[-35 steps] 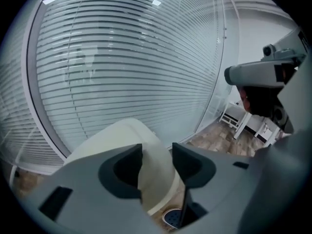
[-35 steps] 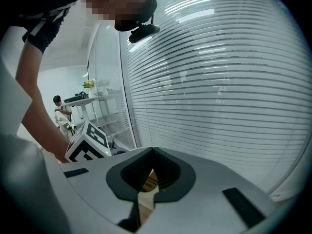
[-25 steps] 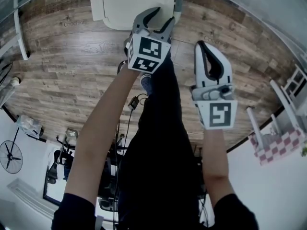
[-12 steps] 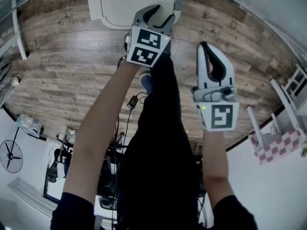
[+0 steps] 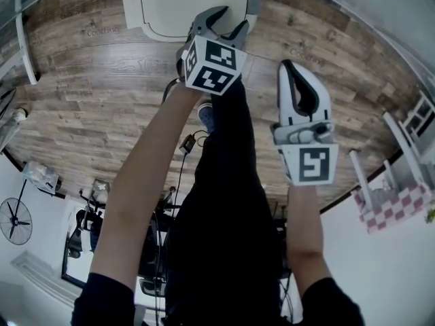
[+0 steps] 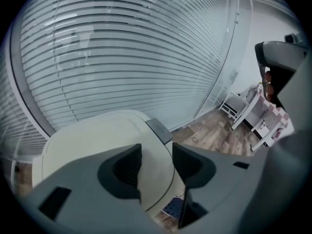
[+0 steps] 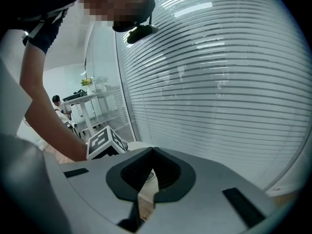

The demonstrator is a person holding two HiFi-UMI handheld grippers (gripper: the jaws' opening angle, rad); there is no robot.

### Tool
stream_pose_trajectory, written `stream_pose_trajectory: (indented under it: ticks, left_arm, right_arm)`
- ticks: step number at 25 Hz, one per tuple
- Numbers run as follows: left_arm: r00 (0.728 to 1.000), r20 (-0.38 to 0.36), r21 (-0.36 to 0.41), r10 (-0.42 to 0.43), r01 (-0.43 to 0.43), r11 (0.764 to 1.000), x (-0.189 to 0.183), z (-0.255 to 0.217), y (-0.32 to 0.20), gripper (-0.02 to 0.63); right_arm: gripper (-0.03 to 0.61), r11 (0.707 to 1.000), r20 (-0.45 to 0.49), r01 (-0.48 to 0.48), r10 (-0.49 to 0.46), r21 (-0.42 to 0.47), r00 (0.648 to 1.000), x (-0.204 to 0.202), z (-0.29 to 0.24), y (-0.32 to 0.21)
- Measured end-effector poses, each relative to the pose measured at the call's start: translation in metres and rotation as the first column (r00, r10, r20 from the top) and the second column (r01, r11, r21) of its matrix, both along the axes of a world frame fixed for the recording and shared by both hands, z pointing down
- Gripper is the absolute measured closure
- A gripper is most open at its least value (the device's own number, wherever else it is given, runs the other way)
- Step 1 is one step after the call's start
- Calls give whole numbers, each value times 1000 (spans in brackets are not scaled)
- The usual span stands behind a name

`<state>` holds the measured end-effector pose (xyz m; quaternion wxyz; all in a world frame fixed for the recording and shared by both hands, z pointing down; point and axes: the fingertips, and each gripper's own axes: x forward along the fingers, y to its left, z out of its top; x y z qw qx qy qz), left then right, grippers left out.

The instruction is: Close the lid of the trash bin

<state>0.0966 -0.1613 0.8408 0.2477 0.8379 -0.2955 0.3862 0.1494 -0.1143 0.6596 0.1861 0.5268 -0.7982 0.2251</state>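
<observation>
The trash bin (image 5: 187, 5) stands on the floor at the top of the head view, and its cream lid (image 6: 87, 140) lies flat on top. A grey tab (image 6: 158, 129) sits at the lid's right end. My left gripper (image 5: 230, 17) hovers over the lid's near right edge with its jaws apart. In the left gripper view (image 6: 157, 152) that rim shows through the gap, with nothing pinched. To the right my right gripper (image 5: 291, 66) hangs over the bare floor, away from the bin. Its tips meet (image 7: 151, 151) and hold nothing.
Slatted window blinds (image 6: 136, 48) rise just behind the bin. Wood-plank floor (image 5: 102, 94) surrounds it. The person's dark legs (image 5: 224, 182) and a shoe (image 5: 207, 117) stand below the grippers. White racks with a checked cloth (image 5: 397, 195) are at the right, a fan (image 5: 15, 221) at lower left.
My left gripper has tipped a little further down over the lid's edge, and its marker cube has turned. The right gripper and the lid have stayed put.
</observation>
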Motion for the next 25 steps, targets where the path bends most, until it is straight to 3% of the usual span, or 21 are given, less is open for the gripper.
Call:
stream_pose_trajectory:
  ticks: [9, 14, 19, 22, 25]
  left_arm:
    - [998, -47, -64, -53, 50, 997, -5, -11, 0, 408]
    - [988, -96, -49, -122, 117, 992, -26, -40, -8, 399]
    - [976, -111, 2, -186, 188, 982, -52, -88, -8, 351]
    - [956, -126, 32, -263, 269, 962, -85, -131, 1, 348]
    - [946, -141, 71, -293, 305, 950, -111, -179, 22, 345]
  right_arm:
    - [574, 999, -8, 28, -27, 18, 1000, 2, -9, -6]
    - [574, 998, -18, 27, -26, 50, 999, 6, -26, -13]
    - [574, 995, -34, 51, -48, 81, 998, 2, -53, -11]
    - [574, 994, -5, 54, -54, 93, 999, -3, -83, -6]
    - [574, 987, -36, 98, -94, 131, 995, -7, -120, 4]
